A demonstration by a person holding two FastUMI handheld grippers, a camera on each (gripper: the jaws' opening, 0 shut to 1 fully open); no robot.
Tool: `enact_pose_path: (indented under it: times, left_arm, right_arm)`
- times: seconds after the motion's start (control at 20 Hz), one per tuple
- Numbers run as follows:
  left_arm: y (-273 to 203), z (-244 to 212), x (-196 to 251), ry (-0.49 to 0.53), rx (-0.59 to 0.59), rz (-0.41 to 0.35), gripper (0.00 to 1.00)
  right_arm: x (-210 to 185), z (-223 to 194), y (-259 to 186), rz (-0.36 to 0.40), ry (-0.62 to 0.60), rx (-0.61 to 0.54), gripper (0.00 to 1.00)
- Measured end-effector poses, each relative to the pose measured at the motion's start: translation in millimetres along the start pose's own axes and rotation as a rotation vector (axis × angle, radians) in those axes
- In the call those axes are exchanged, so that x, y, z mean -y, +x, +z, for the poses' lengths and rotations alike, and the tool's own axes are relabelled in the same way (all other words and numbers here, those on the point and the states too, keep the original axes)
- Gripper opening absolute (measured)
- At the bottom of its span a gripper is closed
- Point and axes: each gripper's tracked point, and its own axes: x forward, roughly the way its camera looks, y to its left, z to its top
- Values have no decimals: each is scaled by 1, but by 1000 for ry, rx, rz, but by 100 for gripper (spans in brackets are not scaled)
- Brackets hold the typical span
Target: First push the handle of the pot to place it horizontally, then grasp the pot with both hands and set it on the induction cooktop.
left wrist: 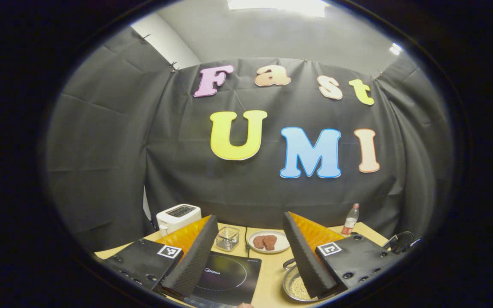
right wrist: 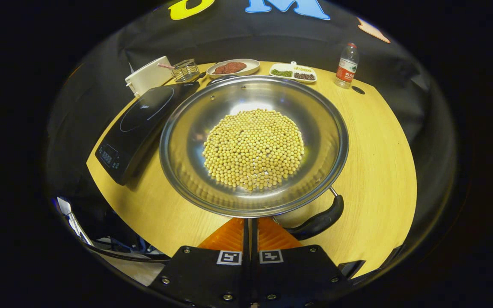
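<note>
Pot (right wrist: 253, 145): wide steel pan, centre of the right gripper view, standing on the bench (right wrist: 379, 141); filled with a heap of yellow beans (right wrist: 253, 147). In the left gripper view its rim shows at lower right, partly behind a finger.

Pot handle (right wrist: 319, 221): dark, curved, at the pan's lower right rim, slanting down and left toward the right tongs (right wrist: 250, 226); not yet lying level across the frame.

Right tongs: fingers pressed together, holding nothing, tips close under the near rim and just left of the handle; contact cannot be told.

Left tongs (left wrist: 250, 252): fingers spread wide, nothing between them, raised above the bench.

Induction cooktop (right wrist: 141, 124): dark slab, left of the pot and just beside it; its surface carries nothing.

Also on the bench, upper part of the right gripper view: plate of meat (right wrist: 233, 66), wire basket (right wrist: 185, 69), white toaster (right wrist: 148, 76), divided dish (right wrist: 293, 72), bottle (right wrist: 346, 65).

Step in hand, as judged: handle push. Use the closed tips as a blunt pusher on the handle's side, low and slow; a hard shove risks sliding the pan and spilling beans.
</note>
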Motion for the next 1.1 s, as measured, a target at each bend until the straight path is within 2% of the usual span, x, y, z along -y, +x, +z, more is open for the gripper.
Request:
enact_pose_path:
  times: [0.25, 0.6, 0.85, 1.1]
  left_arm:
    - [6, -1, 3, 7, -7, 29, 100]
    - [8, -9, 4, 23, -23, 85, 100]
    - [5, -13, 3, 31, -36, 126, 100]
    - [2, -19, 2, 47, -51, 163, 100]
  right_arm:
    - [42, -2, 8, -75, -66, -52, 0]
    - [104, 19, 17, -204, -177, -36, 1]
    - [123, 39, 27, -253, -312, 2, 1]
    - [133, 60, 37, -272, -328, 44, 1]
